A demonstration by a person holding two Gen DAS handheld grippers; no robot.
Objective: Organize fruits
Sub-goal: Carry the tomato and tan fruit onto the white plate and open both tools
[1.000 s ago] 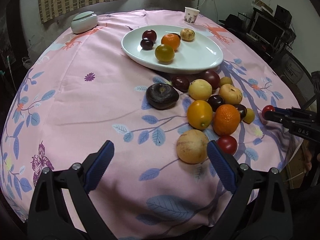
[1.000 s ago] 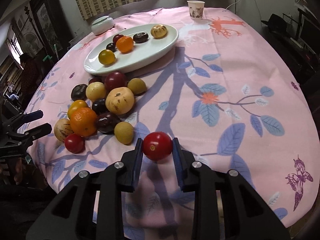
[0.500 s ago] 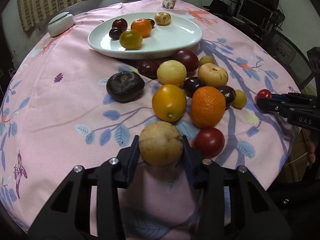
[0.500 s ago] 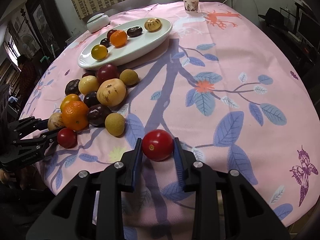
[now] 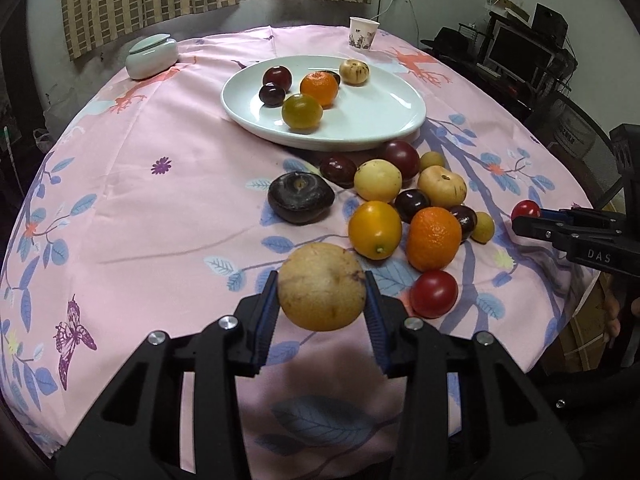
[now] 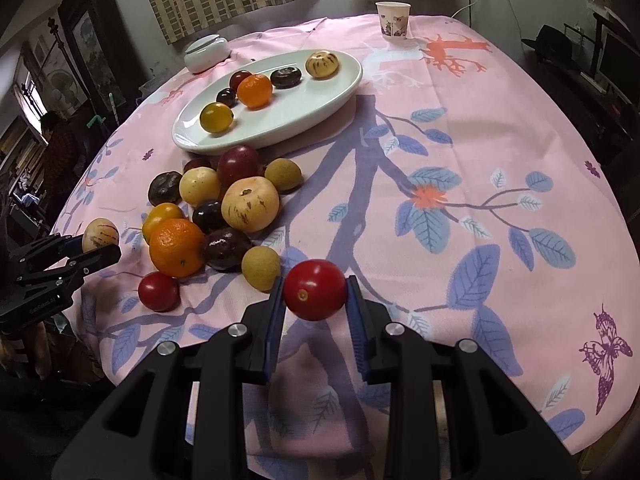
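Observation:
My left gripper (image 5: 322, 294) is shut on a tan speckled round fruit (image 5: 322, 286) and holds it above the near table edge; it shows in the right wrist view (image 6: 100, 236) too. My right gripper (image 6: 315, 294) is shut on a red tomato (image 6: 315, 290), also seen from the left wrist view (image 5: 525, 210). A white oval plate (image 5: 392, 120) holds several fruits, among them an orange (image 5: 319, 88). A pile of loose fruit lies in front of the plate, with an orange (image 5: 434, 238), a yellow-orange fruit (image 5: 375, 230), a dark flat fruit (image 5: 300, 198) and a second red tomato (image 5: 434, 294).
A pink cloth with leaf prints covers the round table (image 5: 140, 184). A paper cup (image 5: 362, 34) and a pale lidded jar (image 5: 152, 56) stand at the far side. Furniture and screens stand beyond the right edge (image 5: 520, 52).
My left gripper closed on the tan fruit at the front of the pile and lifted it off the cloth. My right gripper kept its hold on the tomato and rose a little.

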